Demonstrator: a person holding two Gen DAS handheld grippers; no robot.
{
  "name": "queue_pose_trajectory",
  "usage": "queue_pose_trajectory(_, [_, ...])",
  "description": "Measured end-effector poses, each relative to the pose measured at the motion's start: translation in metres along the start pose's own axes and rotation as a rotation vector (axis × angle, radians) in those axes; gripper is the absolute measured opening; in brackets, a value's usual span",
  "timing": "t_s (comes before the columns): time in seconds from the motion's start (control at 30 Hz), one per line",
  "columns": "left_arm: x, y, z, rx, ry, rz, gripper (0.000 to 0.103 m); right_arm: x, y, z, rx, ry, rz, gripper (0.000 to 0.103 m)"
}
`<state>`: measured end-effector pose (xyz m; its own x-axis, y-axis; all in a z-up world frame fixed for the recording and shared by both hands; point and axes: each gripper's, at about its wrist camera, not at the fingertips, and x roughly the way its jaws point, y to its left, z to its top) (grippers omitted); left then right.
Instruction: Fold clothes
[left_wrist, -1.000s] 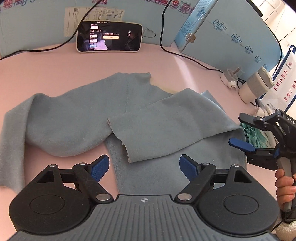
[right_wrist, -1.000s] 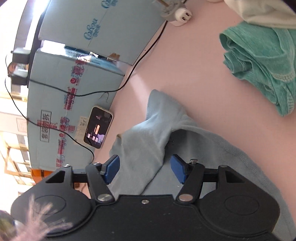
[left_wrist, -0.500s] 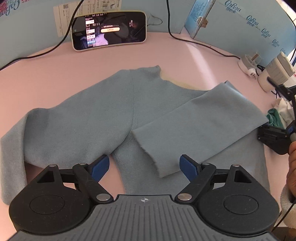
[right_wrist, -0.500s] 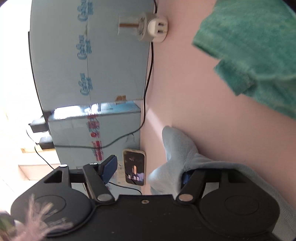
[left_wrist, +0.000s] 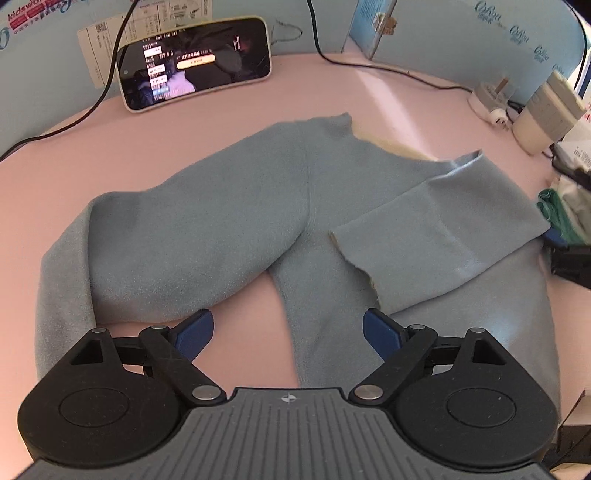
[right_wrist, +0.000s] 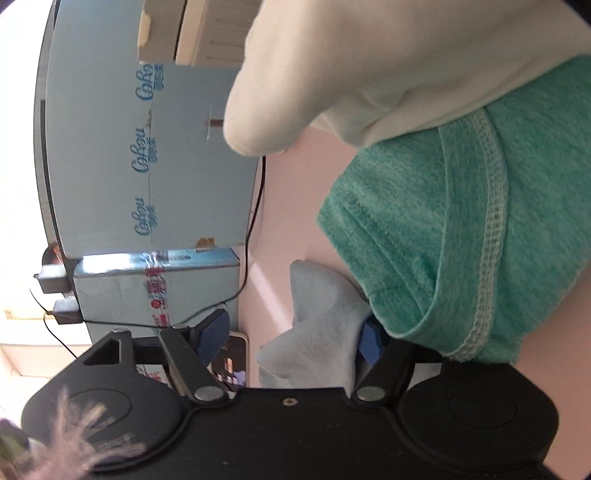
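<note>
A grey-blue sweater (left_wrist: 229, 221) lies flat on the pink table (left_wrist: 258, 107), its right sleeve (left_wrist: 443, 240) folded across the body. My left gripper (left_wrist: 288, 332) hovers over the sweater's lower part, its jaws opening wide, only the flat cloth lying below them. At the sweater's right edge, my right gripper (left_wrist: 569, 258) shows only in part. In the right wrist view my right gripper (right_wrist: 291, 338) is rolled sideways and its jaws are opening. A bunched fold of the sweater (right_wrist: 321, 325) sits between them, against one pad only.
A folded green garment (right_wrist: 461, 240) and a cream one (right_wrist: 369, 74) lie just beyond the right gripper. A phone (left_wrist: 195, 62) leans on blue boxes (left_wrist: 461, 26) at the back. Cables, a white plug (left_wrist: 491, 103) and a beige device (left_wrist: 546, 114) sit at the back right.
The right gripper has dropped to the sweater's right edge and moved close to the green garment, widening. The left view has drawn nearer the sweater and turned slightly. The folded sleeve lies further right.
</note>
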<state>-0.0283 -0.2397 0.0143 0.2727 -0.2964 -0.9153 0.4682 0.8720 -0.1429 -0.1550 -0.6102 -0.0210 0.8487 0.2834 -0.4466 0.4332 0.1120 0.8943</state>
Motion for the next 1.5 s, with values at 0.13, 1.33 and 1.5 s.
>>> queue_pose_trajectory(0.13, [-0.016, 0.005, 0.02, 0.026, -0.076, 0.003, 0.088, -0.029, 0.021, -0.005, -0.111, 0.017, -0.063, 0.071])
queue_pose_trajectory(1.33, [0.06, -0.038, 0.11, 0.301, -0.174, -0.137, 0.085, 0.109, 0.117, -0.002, -1.079, 0.334, -0.465, 0.068])
queue_pose_trajectory(1.5, [0.065, -0.037, 0.106, 0.308, -0.188, -0.155, 0.085, 0.114, 0.113, -0.005, -1.104, 0.336, -0.477, 0.067])
